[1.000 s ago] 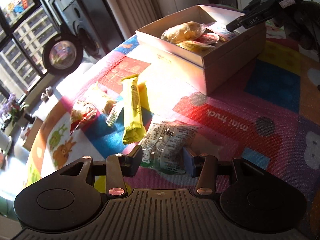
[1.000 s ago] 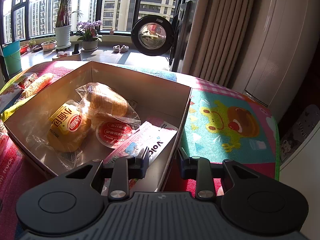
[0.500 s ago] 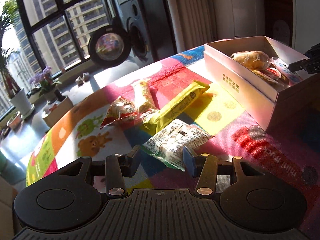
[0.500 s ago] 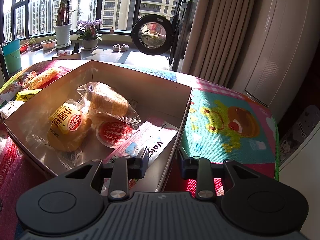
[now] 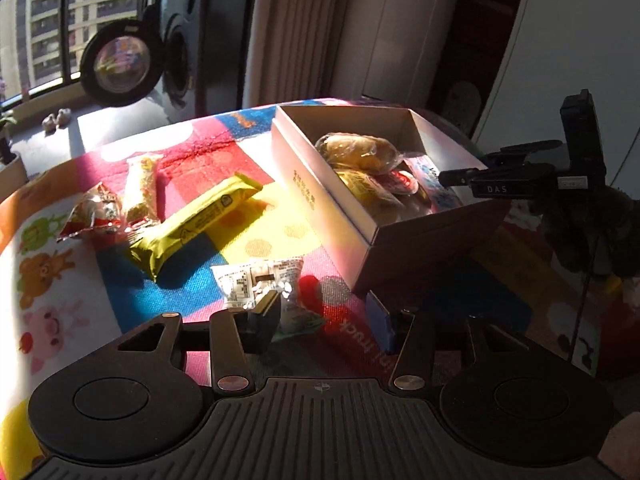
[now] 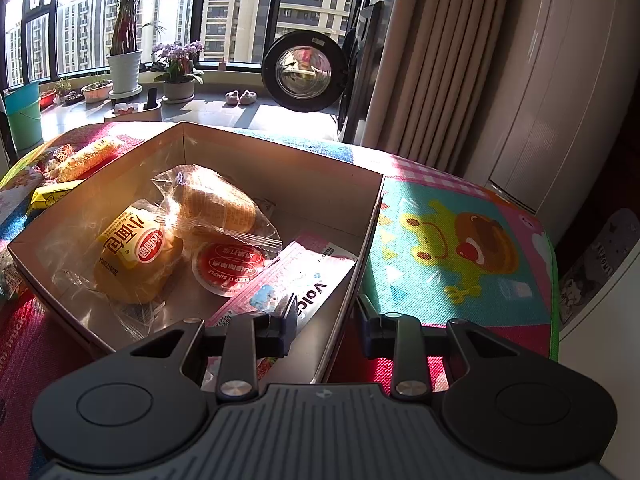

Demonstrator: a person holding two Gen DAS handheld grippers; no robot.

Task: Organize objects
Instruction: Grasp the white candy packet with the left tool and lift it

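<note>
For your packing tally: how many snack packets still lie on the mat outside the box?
4: white packet at the left gripper, yellow bar, corn-like stick, red-silver pack. Others may be hidden.

Hard low sun thru windows point(image 6: 240, 12), deep shadows, glare (fisheye-bent edges)

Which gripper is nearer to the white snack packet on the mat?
Left. The left gripper is open right over the white snack packet; the right gripper straddles the far wall of the box.

Snack packets point(image 5: 192, 224) on mat point(image 5: 60, 280) left of box point(image 5: 320, 208), more packets point(image 6: 136, 256) inside box
</note>
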